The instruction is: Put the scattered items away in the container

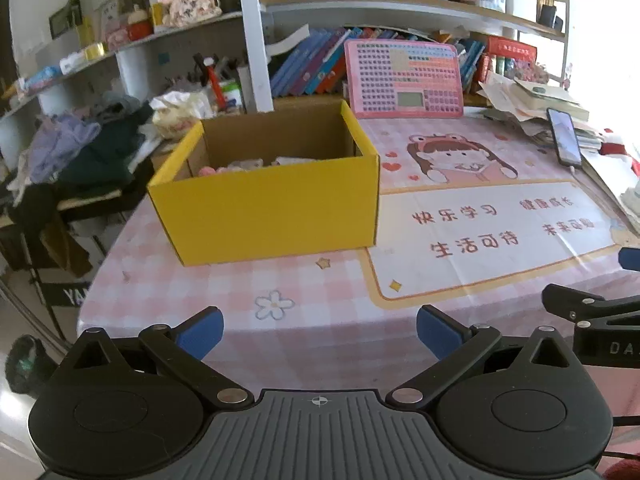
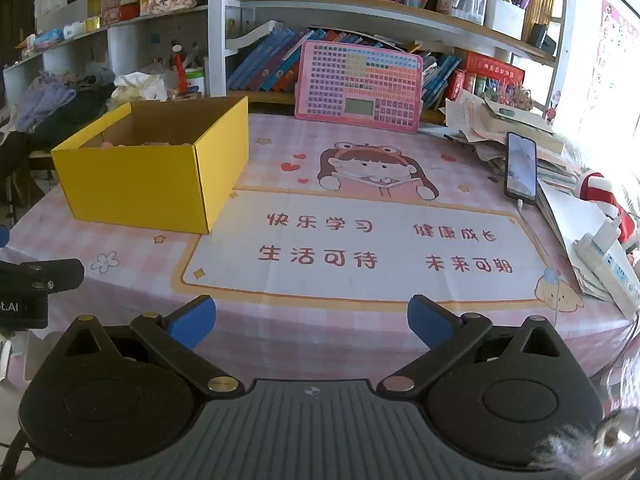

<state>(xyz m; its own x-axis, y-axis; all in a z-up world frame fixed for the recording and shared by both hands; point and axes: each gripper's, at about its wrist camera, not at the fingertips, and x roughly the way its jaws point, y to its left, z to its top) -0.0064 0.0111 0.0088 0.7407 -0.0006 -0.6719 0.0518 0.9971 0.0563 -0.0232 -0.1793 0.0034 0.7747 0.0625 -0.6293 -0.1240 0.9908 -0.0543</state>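
Yellow cardboard box, left of centre, already holds small items; left gripper and right gripper hang spread and empty, tidying seemingly finished.

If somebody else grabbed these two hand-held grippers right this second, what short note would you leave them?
Left hand-held gripper: open, holding nothing, hovering low over the near edge of the pink tablecloth.
Right hand-held gripper: open, also holding nothing, beside the left one.
Yellow box: on the table's left side, top open, some small pale and pink items already lying inside.
Done: the cloth in front of the box shows no loose items.
Left: apparently nothing to pick up. The phone, the pink keyboard toy and the paper pile look like fixtures, so check before touching them.
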